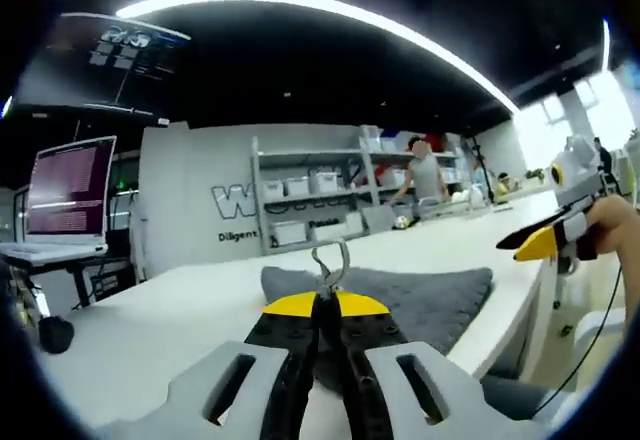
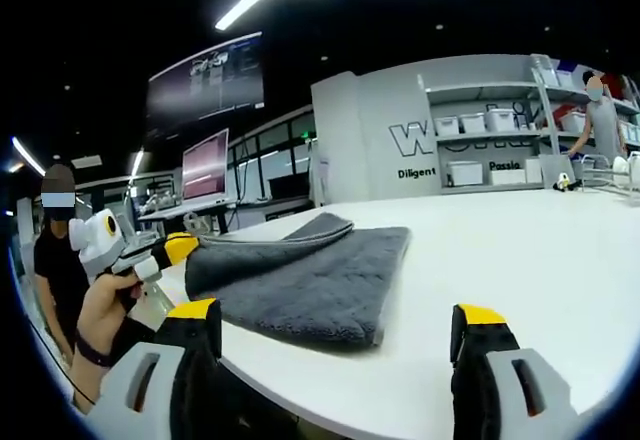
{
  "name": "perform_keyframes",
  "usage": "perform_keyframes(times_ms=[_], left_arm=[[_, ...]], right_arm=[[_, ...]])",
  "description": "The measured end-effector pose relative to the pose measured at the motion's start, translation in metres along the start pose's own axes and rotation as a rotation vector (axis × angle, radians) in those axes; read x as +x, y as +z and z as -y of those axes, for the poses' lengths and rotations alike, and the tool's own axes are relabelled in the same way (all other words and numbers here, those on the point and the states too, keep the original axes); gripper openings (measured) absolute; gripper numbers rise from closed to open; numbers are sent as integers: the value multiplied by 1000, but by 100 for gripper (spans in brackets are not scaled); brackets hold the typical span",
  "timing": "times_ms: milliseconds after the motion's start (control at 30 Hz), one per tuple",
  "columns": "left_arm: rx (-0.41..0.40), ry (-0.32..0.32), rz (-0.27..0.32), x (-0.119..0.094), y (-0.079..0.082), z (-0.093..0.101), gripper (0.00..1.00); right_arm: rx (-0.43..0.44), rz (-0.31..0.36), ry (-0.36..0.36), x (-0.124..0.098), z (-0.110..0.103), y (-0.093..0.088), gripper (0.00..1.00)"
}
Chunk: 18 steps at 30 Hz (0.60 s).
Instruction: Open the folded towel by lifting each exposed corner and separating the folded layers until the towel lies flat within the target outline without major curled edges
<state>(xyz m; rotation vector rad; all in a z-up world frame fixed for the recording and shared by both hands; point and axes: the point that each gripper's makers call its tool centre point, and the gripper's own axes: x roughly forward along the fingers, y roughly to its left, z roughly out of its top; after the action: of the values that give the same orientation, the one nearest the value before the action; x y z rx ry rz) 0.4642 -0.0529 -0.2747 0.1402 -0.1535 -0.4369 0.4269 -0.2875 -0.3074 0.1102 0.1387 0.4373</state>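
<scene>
A grey towel [image 2: 320, 280] lies folded on the white table [image 2: 520, 260], close to its near edge. Its top layer bulges up at the left corner. My left gripper [image 2: 172, 251] comes in from the left, held by a hand, with its yellow tip at that corner. In the left gripper view its jaws [image 1: 325, 305] are pressed together at the near edge of the towel [image 1: 430, 295]. My right gripper [image 2: 337, 315] hovers in front of the towel with its jaws wide apart and nothing between them. It also shows at the right [image 1: 548, 240], off the table's edge.
A laptop [image 1: 70, 200] stands on a side desk at the left, with a dark object [image 1: 55, 333] below it. Shelves with white bins [image 1: 310, 195] line the back wall, where a person [image 1: 425, 170] stands. Another person [image 2: 60, 260] is at the left.
</scene>
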Motion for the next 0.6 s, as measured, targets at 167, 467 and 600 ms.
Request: perform_keyframes(times_ms=[167,467,600], left_arm=[[47,69,-43,-6,-7,-19,4],[133,167,-133,-16,-21,-45,4],[149,195,-176,-20,-28,-54,4]], right_arm=[[-1,-3,1,1,-1,0,97],[-6,-8,5,2,-5,-1,97],[-6,-7,4,2,-5,-1,97]])
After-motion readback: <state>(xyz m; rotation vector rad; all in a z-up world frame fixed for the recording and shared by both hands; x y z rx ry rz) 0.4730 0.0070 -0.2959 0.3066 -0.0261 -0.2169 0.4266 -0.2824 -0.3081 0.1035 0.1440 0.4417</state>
